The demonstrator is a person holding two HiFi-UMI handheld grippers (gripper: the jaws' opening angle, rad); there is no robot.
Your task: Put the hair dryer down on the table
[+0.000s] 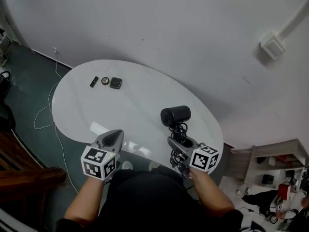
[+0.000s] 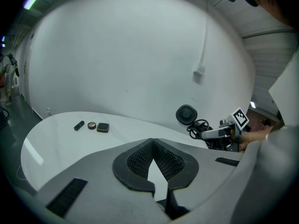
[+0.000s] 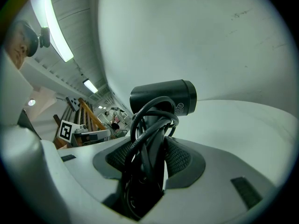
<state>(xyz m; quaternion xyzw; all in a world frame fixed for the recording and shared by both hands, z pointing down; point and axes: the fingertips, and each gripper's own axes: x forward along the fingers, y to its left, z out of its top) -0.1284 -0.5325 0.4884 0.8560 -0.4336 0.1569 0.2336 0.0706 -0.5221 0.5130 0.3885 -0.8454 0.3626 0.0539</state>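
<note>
Right claw [image 3: 150, 148] is clamping the hair dryer [image 3: 163, 97] by its handle, pads pressing in from both sides. The black cord [image 3: 145, 120] is bunching in loops round the handle right between the jaws. The dryer's barrel is sitting crosswise just past the right claw's tips, standing above them, rear grille facing toward the left claw. The dryer is hanging in the grip over the white table [image 1: 135, 105], ahead of the right claw, not lying on the surface. The right claw itself is hovering at the table's near edge, with the person's hand [image 1: 205, 178] right behind it. Left claw [image 2: 153, 146] is sitting closed and empty, pad tips meeting with nothing between them. It is hovering over the near edge too, well apart from the right claw and level with it. From the left claw, the dryer is showing ahead and off to the right. A small black tube [image 1: 93, 81], a small round item [image 1: 105, 80] and a small dark square case [image 1: 115, 83] are lying in a row on the table. They are far ahead of the left claw, a bit to its left, and well away from the right claw and the dryer.
</note>
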